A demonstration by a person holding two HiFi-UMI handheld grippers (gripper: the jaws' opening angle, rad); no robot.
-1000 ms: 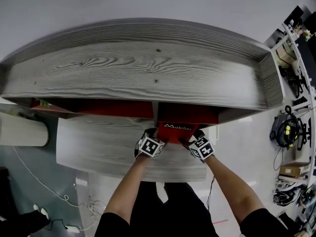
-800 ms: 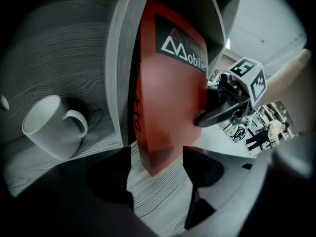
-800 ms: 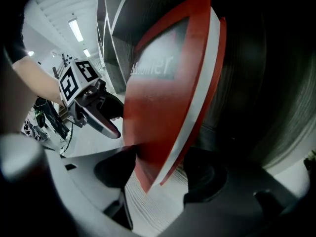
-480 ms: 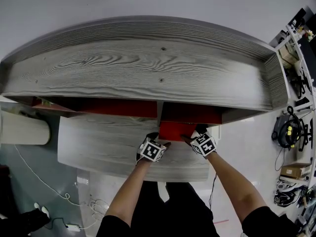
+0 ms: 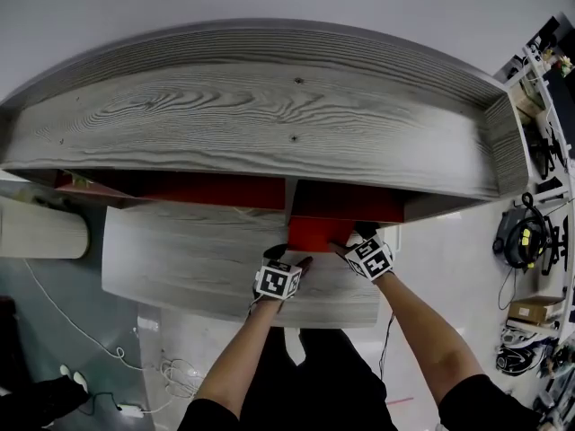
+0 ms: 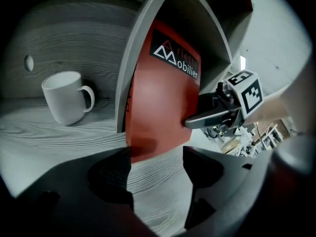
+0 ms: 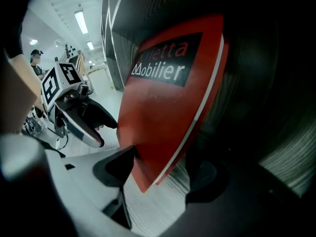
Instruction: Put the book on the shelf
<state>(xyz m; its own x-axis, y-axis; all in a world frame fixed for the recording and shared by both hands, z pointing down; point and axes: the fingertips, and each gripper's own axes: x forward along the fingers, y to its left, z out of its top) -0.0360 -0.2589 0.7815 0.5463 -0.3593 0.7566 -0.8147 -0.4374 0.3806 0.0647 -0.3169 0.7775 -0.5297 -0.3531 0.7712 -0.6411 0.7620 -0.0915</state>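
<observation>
A red book point(image 5: 316, 234) with a black title label stands upright in the right compartment of the grey wooden shelf point(image 5: 269, 124), against the divider point(image 6: 133, 68). My left gripper point(image 5: 278, 279) sits a little back from the book on the lower board. Its jaws point(image 6: 157, 174) are open with nothing between them, and the book's bottom edge point(image 6: 153, 149) lies just beyond the tips. My right gripper point(image 5: 368, 257) is at the book's right side. Its jaws point(image 7: 160, 174) are opening around the book's lower corner point(image 7: 148, 179), and the right pad stands apart from it.
A white mug point(image 6: 66, 97) stands in the compartment left of the divider. The lower shelf board point(image 5: 180, 259) juts out toward me. A pale cylinder point(image 5: 40, 232) lies at the far left. Cables point(image 5: 135, 393) run over the floor, and boxes and gear point(image 5: 530, 241) crowd the right.
The book has slid deeper into the right compartment, hiding its label in the head view. My left gripper has drawn back from it. The right gripper has stayed alongside the book.
</observation>
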